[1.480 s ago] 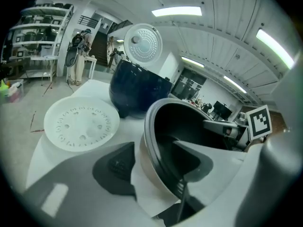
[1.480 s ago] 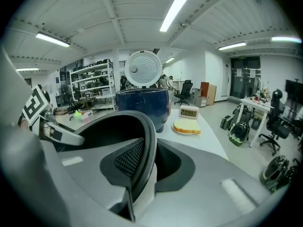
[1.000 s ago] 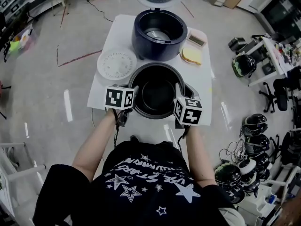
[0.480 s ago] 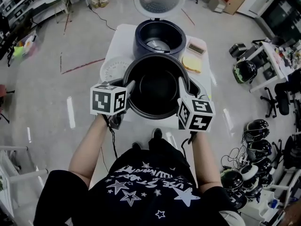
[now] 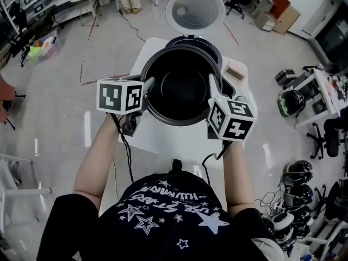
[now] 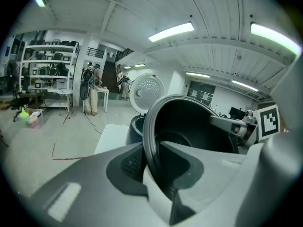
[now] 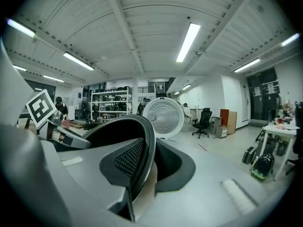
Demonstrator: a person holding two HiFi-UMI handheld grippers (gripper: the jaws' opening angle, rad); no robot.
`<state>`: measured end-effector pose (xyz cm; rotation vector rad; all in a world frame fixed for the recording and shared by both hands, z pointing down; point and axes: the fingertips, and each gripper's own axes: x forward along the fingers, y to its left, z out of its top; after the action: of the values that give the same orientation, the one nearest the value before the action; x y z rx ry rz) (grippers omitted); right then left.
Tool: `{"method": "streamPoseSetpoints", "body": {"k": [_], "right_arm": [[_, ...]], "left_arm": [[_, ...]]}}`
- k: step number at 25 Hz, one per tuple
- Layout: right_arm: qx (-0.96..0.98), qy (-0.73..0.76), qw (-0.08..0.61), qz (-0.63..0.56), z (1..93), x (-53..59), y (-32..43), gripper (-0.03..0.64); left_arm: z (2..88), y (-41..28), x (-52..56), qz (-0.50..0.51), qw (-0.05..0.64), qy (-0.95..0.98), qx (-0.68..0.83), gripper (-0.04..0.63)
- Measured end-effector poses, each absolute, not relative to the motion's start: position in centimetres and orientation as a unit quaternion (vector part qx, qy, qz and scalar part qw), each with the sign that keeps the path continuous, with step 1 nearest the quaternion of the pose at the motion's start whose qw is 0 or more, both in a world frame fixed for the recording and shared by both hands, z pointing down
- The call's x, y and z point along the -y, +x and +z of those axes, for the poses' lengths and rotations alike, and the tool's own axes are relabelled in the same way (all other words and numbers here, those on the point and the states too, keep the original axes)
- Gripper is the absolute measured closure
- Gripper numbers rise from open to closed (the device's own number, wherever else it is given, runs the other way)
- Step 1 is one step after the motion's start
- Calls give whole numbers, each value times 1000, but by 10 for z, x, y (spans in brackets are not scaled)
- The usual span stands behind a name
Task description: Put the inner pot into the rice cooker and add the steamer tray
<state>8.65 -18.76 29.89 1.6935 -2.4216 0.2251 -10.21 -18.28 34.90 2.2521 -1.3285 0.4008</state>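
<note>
While shelves (image 5: pixel 51 1) edge the floor (image 5: pixel 51 118), the inner pot (image 5: pixel 182 86) overhangs a white table (image 5: pixel 163 140).

Workshop-like lab, metal shelving (image 6: pixel 47 63) of gear, office chair (image 7: pixel 203 122), ceiling strip lights (image 7: pixel 188 41), polished floor (image 5: pixel 54 118)

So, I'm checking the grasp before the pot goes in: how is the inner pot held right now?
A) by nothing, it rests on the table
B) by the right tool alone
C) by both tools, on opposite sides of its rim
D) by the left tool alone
C: the left tool and the right tool each pinch the rim of the inner pot, one on each side.
</note>
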Motion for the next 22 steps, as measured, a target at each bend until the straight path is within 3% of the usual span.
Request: {"method": "streamPoseSetpoints", "body": {"k": [22], "right_arm": [[837,531,46,123,268,343,122,522]], "left_arm": [[300,-69,326,154,245,808,514,514]]}}
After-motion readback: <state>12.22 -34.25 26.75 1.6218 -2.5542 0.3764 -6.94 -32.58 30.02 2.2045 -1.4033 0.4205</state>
